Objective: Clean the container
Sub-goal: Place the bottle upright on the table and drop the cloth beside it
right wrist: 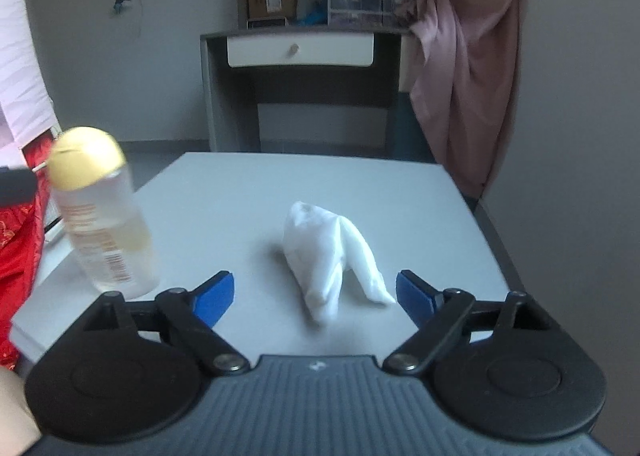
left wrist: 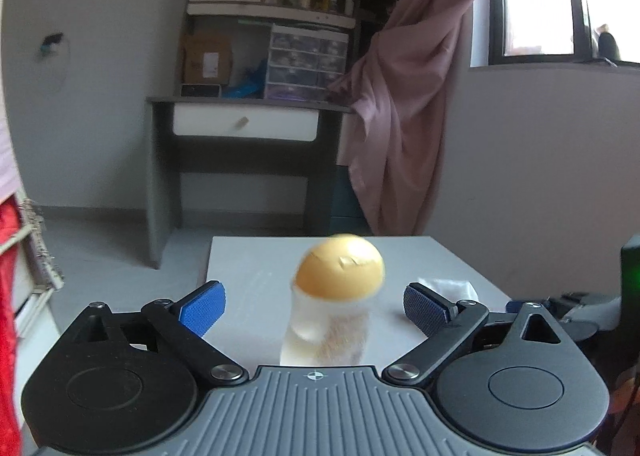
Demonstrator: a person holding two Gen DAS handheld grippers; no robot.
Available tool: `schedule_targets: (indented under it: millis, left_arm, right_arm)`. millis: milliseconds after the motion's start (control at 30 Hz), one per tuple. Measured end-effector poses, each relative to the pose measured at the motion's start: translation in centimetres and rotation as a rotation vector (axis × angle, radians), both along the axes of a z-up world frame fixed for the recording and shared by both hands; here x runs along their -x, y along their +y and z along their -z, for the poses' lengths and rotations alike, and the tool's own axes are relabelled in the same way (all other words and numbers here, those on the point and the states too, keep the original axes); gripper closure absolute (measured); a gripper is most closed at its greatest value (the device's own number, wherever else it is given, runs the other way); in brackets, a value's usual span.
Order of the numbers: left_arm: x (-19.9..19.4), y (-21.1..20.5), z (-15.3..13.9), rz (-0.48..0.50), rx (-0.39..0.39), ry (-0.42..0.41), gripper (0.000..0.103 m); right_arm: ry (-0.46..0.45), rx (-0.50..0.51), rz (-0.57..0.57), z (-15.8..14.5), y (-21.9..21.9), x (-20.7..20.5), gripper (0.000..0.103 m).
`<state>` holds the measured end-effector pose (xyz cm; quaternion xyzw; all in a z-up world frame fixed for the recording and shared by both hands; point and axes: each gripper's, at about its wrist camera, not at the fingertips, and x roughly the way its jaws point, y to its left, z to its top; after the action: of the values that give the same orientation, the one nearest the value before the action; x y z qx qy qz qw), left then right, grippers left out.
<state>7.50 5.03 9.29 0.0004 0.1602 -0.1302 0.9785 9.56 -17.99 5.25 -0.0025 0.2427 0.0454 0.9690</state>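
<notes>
A clear plastic bottle with a rounded yellow cap stands upright on the grey table. My left gripper is open, with its blue pads on either side of the bottle and apart from it. In the right wrist view the same bottle stands at the table's left side. A crumpled white tissue lies on the table in front of my right gripper, which is open and empty. The tissue also shows in the left wrist view.
Red cloth hangs at the left of the table. Beyond the table stand a dark desk with a white drawer, shelves with boxes, and a pink curtain. Dark gear lies at the table's right.
</notes>
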Motion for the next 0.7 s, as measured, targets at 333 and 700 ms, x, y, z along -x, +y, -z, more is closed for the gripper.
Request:
schedule_targets:
  millis: [333, 700]
  left_arm:
    - [7.8, -3.0, 2.3, -0.093, -0.058, 0.110, 0.000]
    - [10.7, -4.6, 4.9, -0.099, -0.047, 0.172, 0.000]
  right_arm:
    - [-0.020, 0.029, -0.001, 0.5, 0.6, 7.6, 0.013]
    - [-0.017, 0.009, 0.062, 1.6, -0.2, 11.5, 0.013]
